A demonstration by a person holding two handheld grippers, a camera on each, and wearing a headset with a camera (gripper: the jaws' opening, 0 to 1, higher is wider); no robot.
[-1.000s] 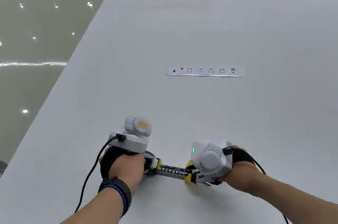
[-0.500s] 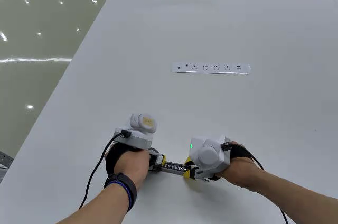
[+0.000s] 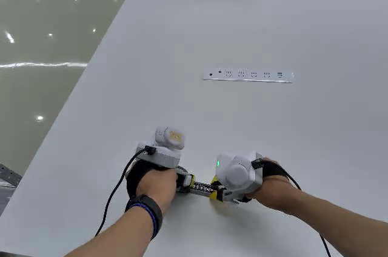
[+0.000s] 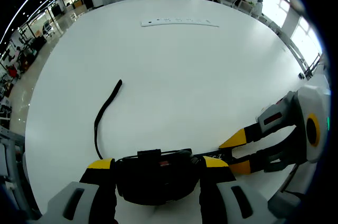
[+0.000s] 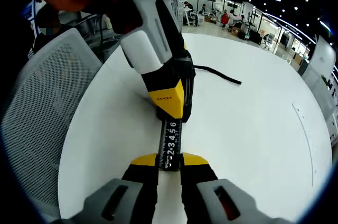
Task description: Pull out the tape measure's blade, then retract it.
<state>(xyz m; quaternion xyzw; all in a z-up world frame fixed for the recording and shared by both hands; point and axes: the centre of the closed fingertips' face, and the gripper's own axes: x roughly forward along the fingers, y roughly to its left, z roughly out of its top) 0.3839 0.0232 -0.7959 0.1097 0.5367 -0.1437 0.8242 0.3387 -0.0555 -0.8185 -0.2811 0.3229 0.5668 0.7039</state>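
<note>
The black tape measure (image 4: 153,182) sits between the yellow-tipped jaws of my left gripper (image 4: 157,162), which is shut on its case. A short length of numbered blade (image 5: 171,147) runs from the case (image 5: 182,89) to my right gripper (image 5: 170,160), shut on the blade's end. In the head view the left gripper (image 3: 185,181) and right gripper (image 3: 213,189) stand close together near the table's front edge, with the blade (image 3: 200,188) bridging the small gap. The tape's black wrist strap (image 4: 105,108) lies loose on the table.
A white power strip (image 3: 248,75) lies on the white table (image 3: 273,26) well beyond the grippers. A grey mesh chair back (image 5: 37,102) stands at the table's edge beside the left hand. Glossy floor (image 3: 48,39) lies past the table's left edge.
The two grippers have come closer together and the exposed blade between them has grown shorter. The head camera has also shifted slightly.
</note>
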